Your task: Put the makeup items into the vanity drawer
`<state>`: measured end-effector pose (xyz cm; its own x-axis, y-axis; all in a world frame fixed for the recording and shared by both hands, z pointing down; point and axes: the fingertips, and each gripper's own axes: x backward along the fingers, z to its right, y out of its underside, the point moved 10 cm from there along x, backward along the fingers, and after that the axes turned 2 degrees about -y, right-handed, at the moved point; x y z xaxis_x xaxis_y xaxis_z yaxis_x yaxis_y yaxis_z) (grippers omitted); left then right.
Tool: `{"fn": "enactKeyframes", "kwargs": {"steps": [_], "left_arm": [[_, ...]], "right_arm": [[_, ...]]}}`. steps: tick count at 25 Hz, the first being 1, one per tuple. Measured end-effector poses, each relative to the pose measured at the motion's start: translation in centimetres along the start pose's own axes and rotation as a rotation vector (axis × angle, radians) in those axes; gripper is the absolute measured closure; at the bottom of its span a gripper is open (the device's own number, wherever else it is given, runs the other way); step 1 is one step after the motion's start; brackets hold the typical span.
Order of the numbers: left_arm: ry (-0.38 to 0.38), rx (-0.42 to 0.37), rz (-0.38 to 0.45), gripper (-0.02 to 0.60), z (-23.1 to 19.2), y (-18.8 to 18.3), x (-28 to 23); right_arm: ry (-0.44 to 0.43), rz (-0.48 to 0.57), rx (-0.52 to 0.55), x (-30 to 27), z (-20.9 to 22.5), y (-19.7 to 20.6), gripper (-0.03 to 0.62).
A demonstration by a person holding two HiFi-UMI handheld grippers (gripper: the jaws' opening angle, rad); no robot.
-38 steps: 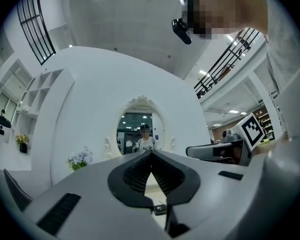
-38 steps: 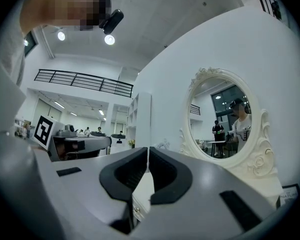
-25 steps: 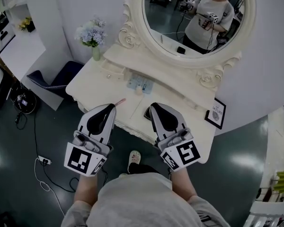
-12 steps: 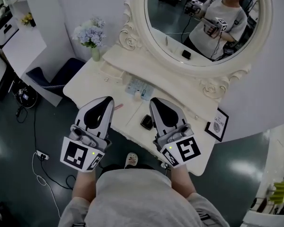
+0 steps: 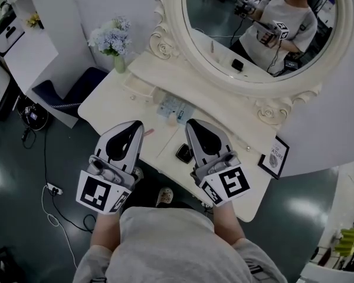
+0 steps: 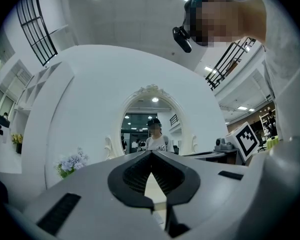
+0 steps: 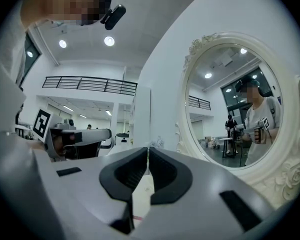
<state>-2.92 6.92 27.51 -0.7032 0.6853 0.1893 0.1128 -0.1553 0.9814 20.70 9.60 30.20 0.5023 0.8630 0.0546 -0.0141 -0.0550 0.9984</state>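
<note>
Vanity table [image 5: 103,102] in white fills the middle of the head view, with the makeup on its top. From the left there is a pink stick [image 5: 148,132] just beside the left gripper [image 5: 135,124], a pale blue packet [image 5: 172,106] further up, and a black compact [image 5: 183,152] beside the right gripper [image 5: 190,124]. Both grippers hover above the near edge, jaws pressed together and empty. The likely first step is opening a drawer, perhaps the small drawer [image 5: 137,87] toward the upper left. For that, part the jaws, close them squarely on the knob and pull straight out.
</note>
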Motion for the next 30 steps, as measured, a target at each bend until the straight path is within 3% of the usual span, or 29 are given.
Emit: {"fn": "enactKeyframes", "kwargs": {"steps": [14, 23, 26, 30], "left_arm": [[0.083, 0.022, -0.026, 0.568, -5.4, 1.5, -4.0], [0.169, 0.030, -0.059, 0.568, -9.1, 2.9, -5.8], [0.175, 0.046, -0.032, 0.568, -10.2, 3.0, -6.6], [0.217, 0.044, -0.133, 0.568, -11.6, 4.5, -6.5]], "right_arm": [[0.077, -0.096, -0.028, -5.2, 2.0, 1.7, 0.571], [0.164, -0.282, -0.089, -9.3, 3.8, 5.0, 0.571], [0.194, -0.357, -0.118, -10.4, 4.3, 6.6, 0.571], [0.232, -0.461, -0.170, -11.4, 5.1, 9.0, 0.569]]}}
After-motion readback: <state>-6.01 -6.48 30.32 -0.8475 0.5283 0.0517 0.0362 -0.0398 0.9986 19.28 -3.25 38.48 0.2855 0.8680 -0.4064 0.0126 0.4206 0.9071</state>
